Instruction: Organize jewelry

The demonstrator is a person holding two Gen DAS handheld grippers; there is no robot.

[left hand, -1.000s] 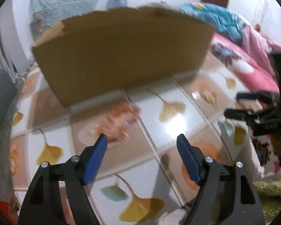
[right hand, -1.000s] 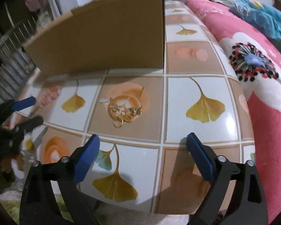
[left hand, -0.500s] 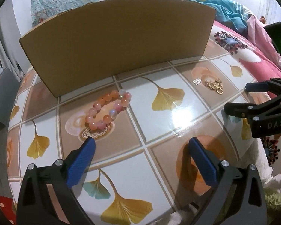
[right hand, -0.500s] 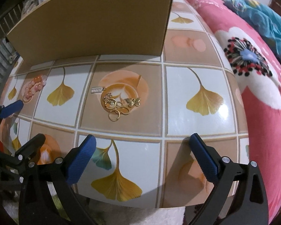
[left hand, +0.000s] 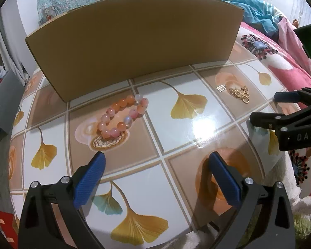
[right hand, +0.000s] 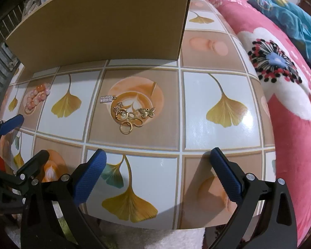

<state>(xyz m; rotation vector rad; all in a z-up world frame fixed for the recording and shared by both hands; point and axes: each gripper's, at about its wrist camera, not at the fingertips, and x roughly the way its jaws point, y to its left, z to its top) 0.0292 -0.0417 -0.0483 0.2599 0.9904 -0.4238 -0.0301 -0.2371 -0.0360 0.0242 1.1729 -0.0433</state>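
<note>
The left tool is hovering over the tabletop with its jaws standing wide, having just been opening, nothing between them; the right tool is likewise gaping wide and gripping nothing. Just beyond the left tool, a pink and orange beaded bracelet is lying flat on a tan tile; well to its right, a cluster of gold charms and rings is resting on a coffee-cup print, a small silver tag just beside it. Farther back, a cardboard panel is standing upright across the tabletop; a pink floral blanket is lying to the right.
</note>
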